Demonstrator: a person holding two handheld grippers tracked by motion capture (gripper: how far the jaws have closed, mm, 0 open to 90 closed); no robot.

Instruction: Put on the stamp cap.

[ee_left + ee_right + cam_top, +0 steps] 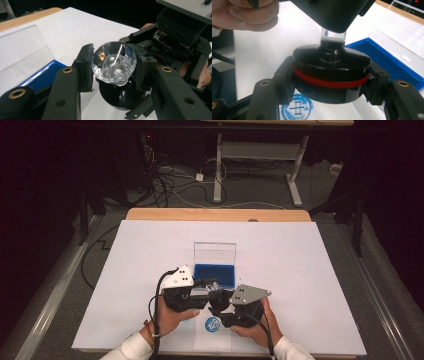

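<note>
**Inspector:** Your left gripper (113, 66) is pinching the faceted crystal knob (113, 64), one pad on each side of it. Your right gripper (329, 83) is clamped on the black round base (331, 75) beneath it, pads bearing beside the red ring (329, 82). The whole piece hangs above the white sheet (300, 270), just on your side of the open blue case (214, 275).

**Operator:** Where is the risk?

**Inspector:** First, the knob. Its facets are smooth and slope away from the pads; if you twist or pull hard, I judge it may squirt out and drop onto the sheet or against the case's clear lid (215, 252).

**Operator:** And the base?

**Inspector:** Its rim is curved and glossy, and your pads catch only a narrow band. Tilt either hand and the base may rotate in the grip rather than part from the knob. The thin neck (332, 38) between the two takes any sideways load, so pull along its axis only.

**Operator:** Anything nearby?

**Inspector:** The case stands close ahead; a sudden release could send your grippers into it.
</note>
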